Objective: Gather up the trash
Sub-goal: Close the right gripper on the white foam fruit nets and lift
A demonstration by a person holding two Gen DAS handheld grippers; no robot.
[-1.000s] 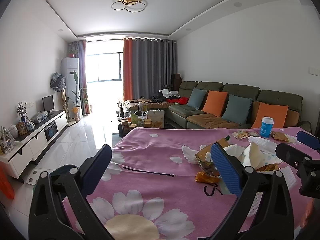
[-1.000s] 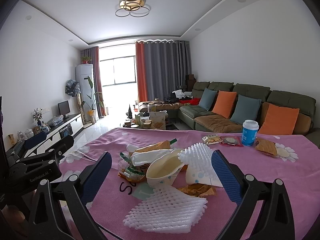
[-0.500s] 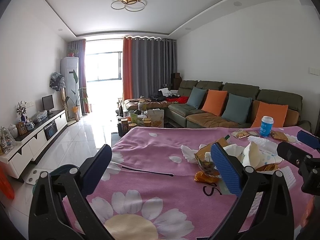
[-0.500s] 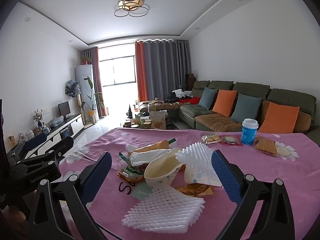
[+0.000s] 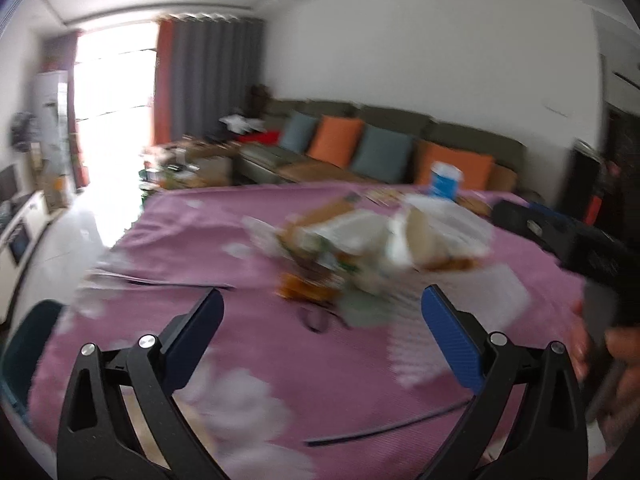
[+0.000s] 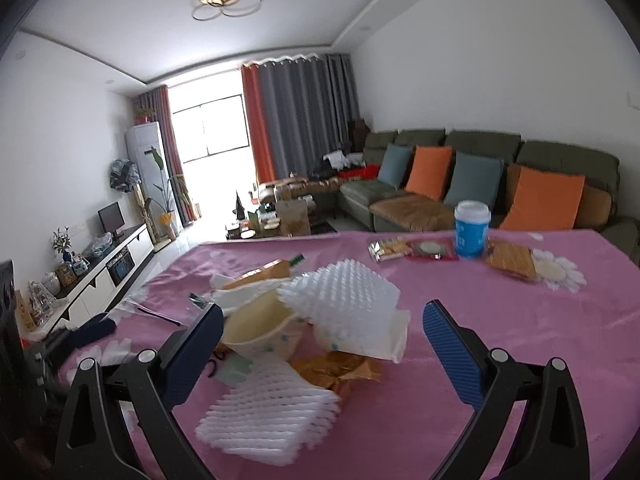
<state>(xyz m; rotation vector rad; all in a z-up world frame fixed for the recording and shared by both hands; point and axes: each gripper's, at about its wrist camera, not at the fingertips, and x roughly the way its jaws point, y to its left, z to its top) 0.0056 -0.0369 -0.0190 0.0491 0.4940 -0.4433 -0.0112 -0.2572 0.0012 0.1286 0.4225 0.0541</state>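
right gripper point(image 6: 322, 322): jaws wide apart, empty, above trash pile point(image 6: 312, 320) on pink tablecloth point(image 6: 500, 320); left gripper point(image 5: 322, 308): likewise spread, empty, facing the same pile, blurred; beyond: blue cup point(image 6: 472, 229), possibly snack packets point(image 6: 390, 249)

Bright living room: white walls, daylit window point(image 6: 214, 128) with orange and grey curtains point(image 6: 296, 116), green sofa point(image 6: 452, 168) (orange and blue cushions), white TV cabinet point(image 6: 100, 268) left.

Blurred trash pile point(image 5: 360, 248) on pink cloth point(image 5: 248, 344), L gripper point(image 5: 322, 304) fingers point(image 5: 450, 338) apart
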